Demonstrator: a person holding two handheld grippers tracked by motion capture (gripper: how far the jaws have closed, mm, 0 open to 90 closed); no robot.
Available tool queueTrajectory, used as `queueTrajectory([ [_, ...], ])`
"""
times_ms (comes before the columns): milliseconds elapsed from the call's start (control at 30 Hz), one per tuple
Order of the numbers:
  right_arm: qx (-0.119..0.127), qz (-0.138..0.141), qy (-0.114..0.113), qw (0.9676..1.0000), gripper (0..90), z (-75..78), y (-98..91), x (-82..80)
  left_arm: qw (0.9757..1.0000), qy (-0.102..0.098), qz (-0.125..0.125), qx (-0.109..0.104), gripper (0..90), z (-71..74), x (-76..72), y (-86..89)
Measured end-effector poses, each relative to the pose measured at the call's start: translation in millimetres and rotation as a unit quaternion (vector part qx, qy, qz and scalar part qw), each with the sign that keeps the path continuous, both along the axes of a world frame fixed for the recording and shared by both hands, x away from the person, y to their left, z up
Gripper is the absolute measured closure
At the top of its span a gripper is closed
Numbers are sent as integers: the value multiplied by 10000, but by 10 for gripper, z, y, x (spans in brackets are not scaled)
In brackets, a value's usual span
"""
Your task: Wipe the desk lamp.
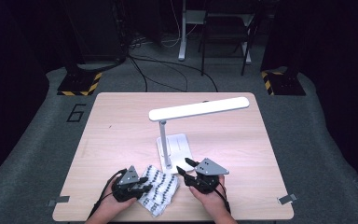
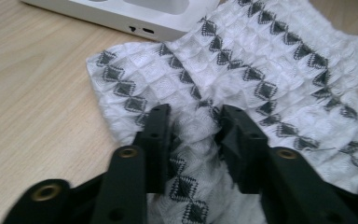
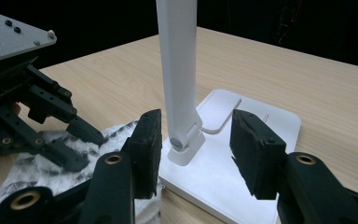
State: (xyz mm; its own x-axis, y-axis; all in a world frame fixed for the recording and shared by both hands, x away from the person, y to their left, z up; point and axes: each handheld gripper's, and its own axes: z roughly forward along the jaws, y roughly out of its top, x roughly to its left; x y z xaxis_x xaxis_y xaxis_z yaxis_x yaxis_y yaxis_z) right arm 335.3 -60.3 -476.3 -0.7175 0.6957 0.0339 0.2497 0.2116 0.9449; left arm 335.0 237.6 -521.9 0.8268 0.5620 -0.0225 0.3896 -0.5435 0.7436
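I have the left gripper (image 2: 193, 126) down on the white cloth with dark diamond rows (image 2: 261, 70), low centre of its own view, jaws pinching a raised ridge of fabric between them; the pads look pressed into the fold, so I read it as a grip. In the high view the cloth (image 1: 161, 189) lies at the bottom centre of the table (image 1: 121, 121), between my two hands, its far edge touching or just beside the lamp base (image 1: 177, 147). The right gripper (image 3: 196, 149) has its jaws spread and holds nothing; in its own view they stand either side of the foot of the lamp post (image 3: 177, 84), near its hinge, without touching it. Main risk as I judge it: the pinch takes only a thin ridge, so a quick lift could let the fabric slip out, or bring up one layer and leave the rest dragging. Second risk: the cloth's edge sits against the base, so pulling it could snag there or nudge the lamp. Third: the right jaws are close around the post, and a careless sideways sweep could knock it and tip the long lamp head (image 1: 198, 108) in the middle of the high view. The two grippers are also near each other over the cloth, so a reach across by the right could bump the left.
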Motion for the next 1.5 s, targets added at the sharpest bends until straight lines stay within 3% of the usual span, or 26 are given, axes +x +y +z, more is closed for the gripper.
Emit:
queueTrajectory([
  [100, 18, -13, 39, 10000, 541, -11, -12, 11, 9999, 18, 133, 96, 784, 49, 30, 68],
  [233, 68, -35, 28, 10000, 542, -7, -43, 29, 9989, -35, 474, 14, 800, 131, 88, 240],
  [367, 264, -94, 122, 9995, 543, -8, -83, 48, 9942, -146, 1042, -231, 803, 191, 152, 452],
  [433, 308, -138, 222, 9992, 542, -8, -101, 54, 9918, -168, 1247, -244, 802, 201, 182, 556],
  [467, 308, -138, 222, 9992, 542, -8, -101, 54, 9918, -168, 1247, -244, 802, 201, 182, 556],
  [567, 389, -144, 252, 9988, 543, -20, -120, 76, 9885, -155, 1479, -275, 792, 173, 218, 619],
  [633, 398, -136, 212, 9989, 543, -25, -125, 88, 9892, -119, 1431, -284, 707, 142, 239, 630],
  [733, 387, -136, 215, 9989, 543, -24, -127, 87, 9910, -233, 1270, -352, 506, 143, 235, 576],
  [867, 428, -177, 315, 9984, 542, -30, -124, 78, 9929, -333, 1092, -321, 414, 142, 242, 481],
  [900, 397, -154, 299, 9986, 542, -35, -128, 87, 9935, -281, 1056, -315, 352, 129, 250, 456],
  [933, 397, -154, 299, 9986, 542, -35, -128, 87, 9945, -219, 1000, -242, 352, 107, 269, 429],
  [967, 396, -152, 292, 9987, 542, -40, -129, 89, 9960, -174, 873, -30, 311, 60, 297, 381],
  [1233, 379, -159, 353, 9985, 541, -54, -134, 91, 9967, -5, 802, 128, 146, -20, 335, 299],
  [1300, 383, -124, 347, 9986, 541, -58, -139, 94, 9969, -80, 758, 200, 121, -34, 331, 281],
  [1500, 402, -159, 429, 9981, 539, -62, -138, 92, 9968, -49, 763, 235, 111, -44, 328, 267],
])
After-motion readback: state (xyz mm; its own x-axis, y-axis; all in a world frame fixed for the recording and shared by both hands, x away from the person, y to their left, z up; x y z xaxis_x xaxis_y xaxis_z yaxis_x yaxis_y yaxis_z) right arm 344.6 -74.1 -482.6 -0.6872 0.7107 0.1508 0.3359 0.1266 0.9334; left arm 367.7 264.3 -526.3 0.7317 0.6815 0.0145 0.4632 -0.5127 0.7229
